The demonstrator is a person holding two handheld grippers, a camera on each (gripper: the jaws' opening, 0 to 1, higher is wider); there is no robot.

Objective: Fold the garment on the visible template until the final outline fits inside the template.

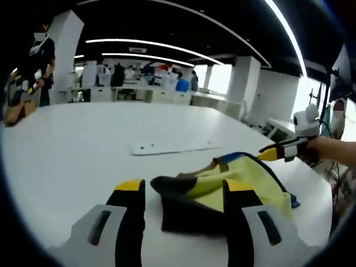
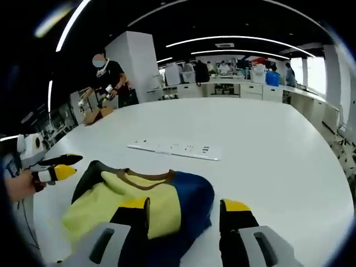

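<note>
I can read no brand or lettering; the white template strip (image 2: 174, 148) on the white table (image 2: 267, 144) carries small dark marks too fine to make out. In my left gripper view the left gripper (image 1: 184, 192) has its jaws wide with the garment's (image 1: 222, 186) dark end lying between them, its yellow part running away towards the right gripper (image 1: 273, 153). In my right gripper view the right gripper (image 2: 183, 208) is wide open over the garment's blue edge, its length lying across towards the left gripper (image 2: 62, 167), whose jaw gap I cannot tell.

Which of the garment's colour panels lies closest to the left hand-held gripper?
The black panel, lying between the left hand-held gripper jaws; yellow and blue sit farther off.
</note>
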